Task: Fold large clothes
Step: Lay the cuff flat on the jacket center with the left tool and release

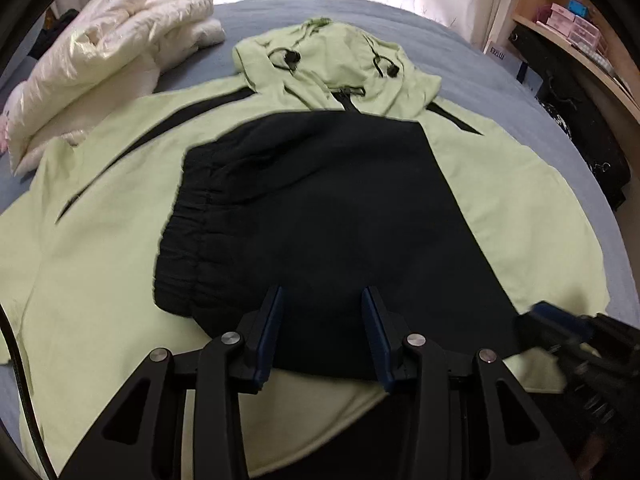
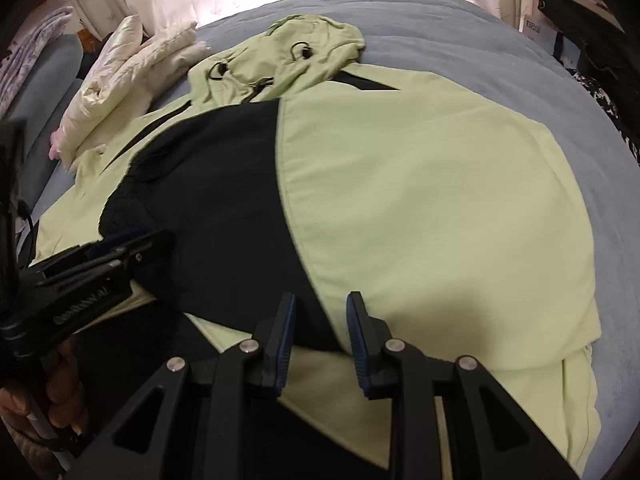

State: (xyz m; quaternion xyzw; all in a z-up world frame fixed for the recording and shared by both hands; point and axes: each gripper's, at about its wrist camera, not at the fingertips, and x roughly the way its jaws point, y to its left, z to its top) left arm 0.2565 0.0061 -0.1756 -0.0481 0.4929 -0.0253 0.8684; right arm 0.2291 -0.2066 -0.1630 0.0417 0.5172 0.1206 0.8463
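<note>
Both my tongs, left tongs (image 1: 322, 300) and right tongs (image 2: 321, 306), stand apart, gripping nothing, over black garment (image 1: 304, 208) lying mid-frame atop green hooded jacket (image 2: 420, 208) on bed (image 2: 480, 40).

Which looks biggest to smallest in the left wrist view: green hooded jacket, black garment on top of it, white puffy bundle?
1. green hooded jacket, widest spread.
2. black garment, lying on the jacket's middle.
3. white puffy bundle; it lies farther back at the fisheye edge, so its real size against the black garment is unsure.
</note>
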